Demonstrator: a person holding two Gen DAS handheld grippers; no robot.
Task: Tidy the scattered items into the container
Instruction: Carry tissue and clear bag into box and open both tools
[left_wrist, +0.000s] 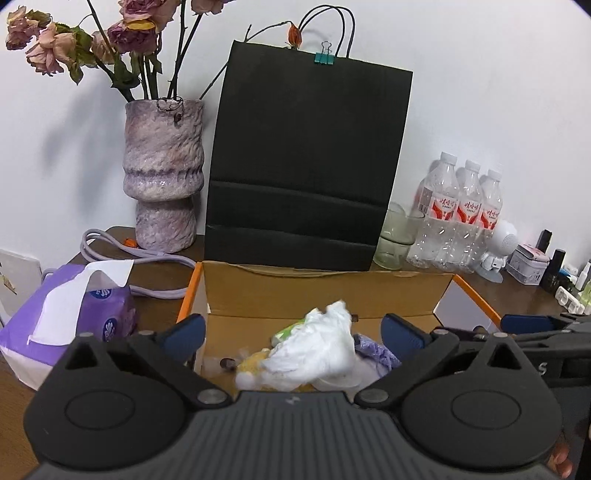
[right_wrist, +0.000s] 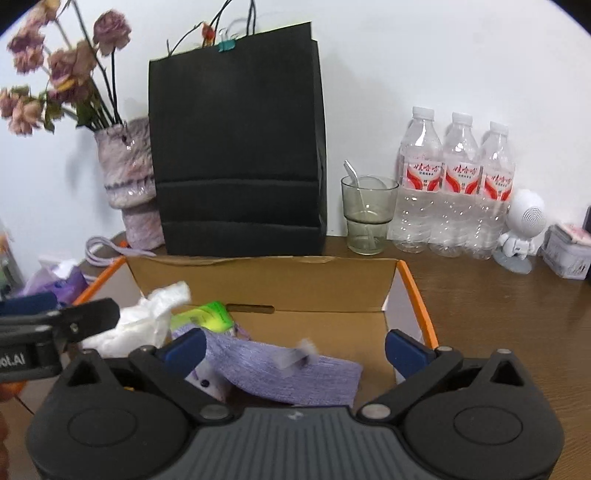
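Note:
An open cardboard box with orange edges sits in front of me; it also shows in the right wrist view. Inside lie a crumpled white tissue, a green packet, something yellow and a purple cloth. In the right wrist view the purple cloth lies across the box, with the tissue and green packet to its left. My left gripper is open over the box, touching nothing. My right gripper is open above the cloth.
A black paper bag stands behind the box. A purple vase with dried roses is at back left, a purple tissue pack at left. A glass, three water bottles and a white robot figure stand at right.

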